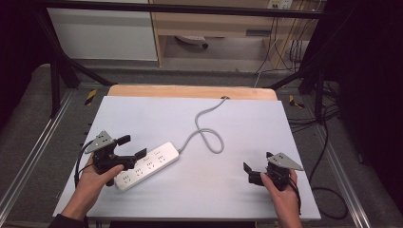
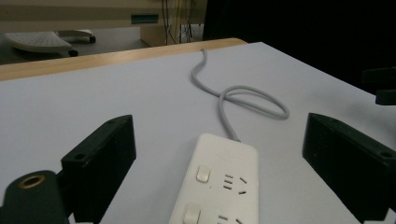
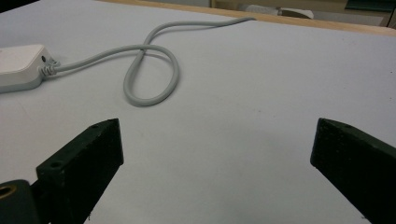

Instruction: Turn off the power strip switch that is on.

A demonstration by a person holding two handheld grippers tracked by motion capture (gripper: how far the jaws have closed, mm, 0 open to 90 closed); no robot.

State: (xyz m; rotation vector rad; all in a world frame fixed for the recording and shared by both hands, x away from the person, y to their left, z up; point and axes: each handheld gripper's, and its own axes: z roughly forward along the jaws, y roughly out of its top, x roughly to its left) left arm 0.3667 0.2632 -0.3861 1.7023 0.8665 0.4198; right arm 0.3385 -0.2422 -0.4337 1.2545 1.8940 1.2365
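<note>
We hold the left gripper point(image 1: 128, 148) over the near end of the strip point(image 1: 147, 166), fingers point(image 2: 100, 161) wide and empty astride its long axis. The right gripper point(image 1: 254, 173), also wide, waits well apart on the bench point(image 1: 247, 123).

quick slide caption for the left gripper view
Open left gripper straddling a white plastic power strip, its grey cord looped across the pale table.

Power strip point(image 1: 147, 166) on table point(image 1: 247, 199) at left, cord point(image 1: 207, 134) looping behind it, right tongs point(image 1: 248, 173) well apart.
</note>
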